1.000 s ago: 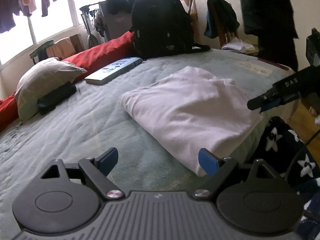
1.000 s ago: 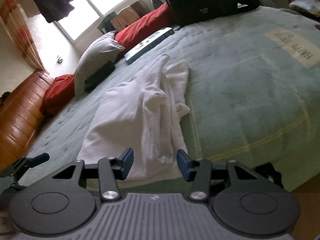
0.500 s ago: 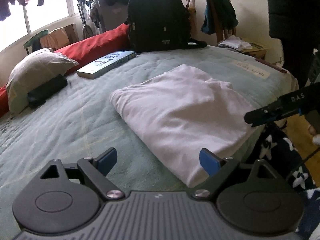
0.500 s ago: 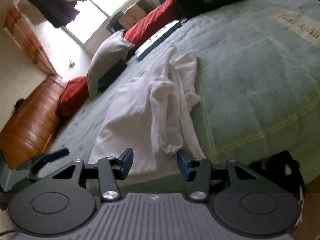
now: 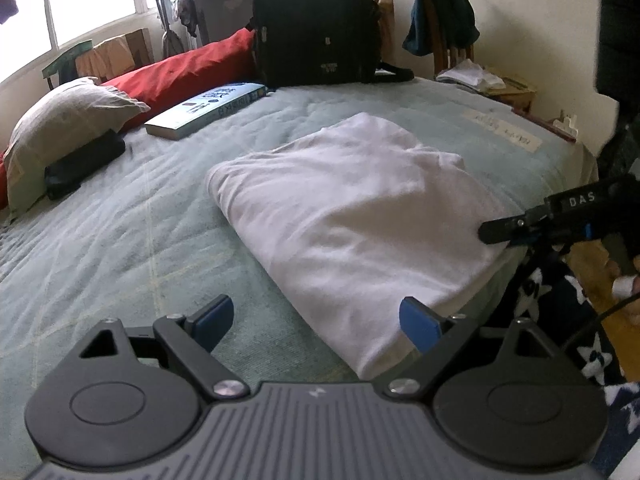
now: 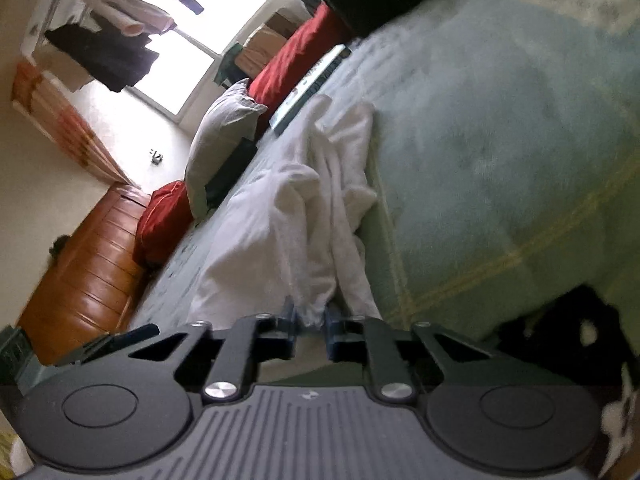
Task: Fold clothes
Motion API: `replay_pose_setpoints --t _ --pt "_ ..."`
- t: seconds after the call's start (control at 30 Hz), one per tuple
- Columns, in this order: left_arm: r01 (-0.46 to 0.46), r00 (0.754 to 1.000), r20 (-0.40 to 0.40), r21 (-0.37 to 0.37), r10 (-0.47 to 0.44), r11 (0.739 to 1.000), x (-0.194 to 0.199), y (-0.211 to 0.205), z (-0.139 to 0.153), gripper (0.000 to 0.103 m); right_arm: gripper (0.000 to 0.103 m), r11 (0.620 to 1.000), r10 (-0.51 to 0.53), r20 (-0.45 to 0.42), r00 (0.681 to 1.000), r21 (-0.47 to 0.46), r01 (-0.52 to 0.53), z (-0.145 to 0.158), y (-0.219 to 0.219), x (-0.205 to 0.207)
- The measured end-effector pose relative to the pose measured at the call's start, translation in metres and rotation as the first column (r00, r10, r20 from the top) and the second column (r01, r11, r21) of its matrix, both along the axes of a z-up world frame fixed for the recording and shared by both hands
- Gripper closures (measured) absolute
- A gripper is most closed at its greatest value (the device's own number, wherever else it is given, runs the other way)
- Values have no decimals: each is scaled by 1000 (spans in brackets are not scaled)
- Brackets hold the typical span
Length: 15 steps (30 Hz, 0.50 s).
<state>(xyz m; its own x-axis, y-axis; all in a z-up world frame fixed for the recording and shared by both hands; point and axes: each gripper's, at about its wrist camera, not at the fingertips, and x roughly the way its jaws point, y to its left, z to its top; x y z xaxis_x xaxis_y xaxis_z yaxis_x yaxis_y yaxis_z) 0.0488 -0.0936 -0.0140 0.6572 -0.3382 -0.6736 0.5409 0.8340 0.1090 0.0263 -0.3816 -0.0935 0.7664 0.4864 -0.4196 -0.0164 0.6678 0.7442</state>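
Note:
A white garment [image 5: 352,216] lies partly folded on the green bedspread [image 5: 120,240], its near end at the bed's edge. My left gripper [image 5: 316,316] hovers open just short of the garment's near corner, nothing between its blue pads. In the right wrist view the same white garment [image 6: 280,224] runs away from me in loose ridges. The jaws of my right gripper [image 6: 310,320] are closing, and its pads pinch the cloth's near hem. Seen from the left wrist view, the right gripper [image 5: 488,234] reaches in from the right onto the garment's edge.
A black backpack [image 5: 316,24], a book [image 5: 208,110], a grey pillow [image 5: 60,120] and a red bolster [image 5: 188,76] line the far side of the bed. A dark star-patterned cloth [image 5: 560,320] hangs off the near right edge. A brown headboard [image 6: 84,276] stands left.
The right gripper's jaws have come together on the garment's near hem, and its view has rolled and dropped lower. The left gripper drifted slightly and stayed open.

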Motion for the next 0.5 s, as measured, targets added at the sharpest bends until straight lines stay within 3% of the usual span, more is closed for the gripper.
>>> replay_pose_setpoints --t 0.23,0.37,0.5 --pt "60 998 12 -3 -60 998 2 -15 9 12 91 999 -14 104 994 -40 18 35 -9 -14" --pt "107 994 -6 -28 -107 994 11 -24 6 11 91 998 -20 15 1000 -55 21 17 -9 -7" --pt "128 988 -82 -70 -133 989 28 -31 -8 11 90 999 -26 -50 998 -46 24 0 -11 -6"
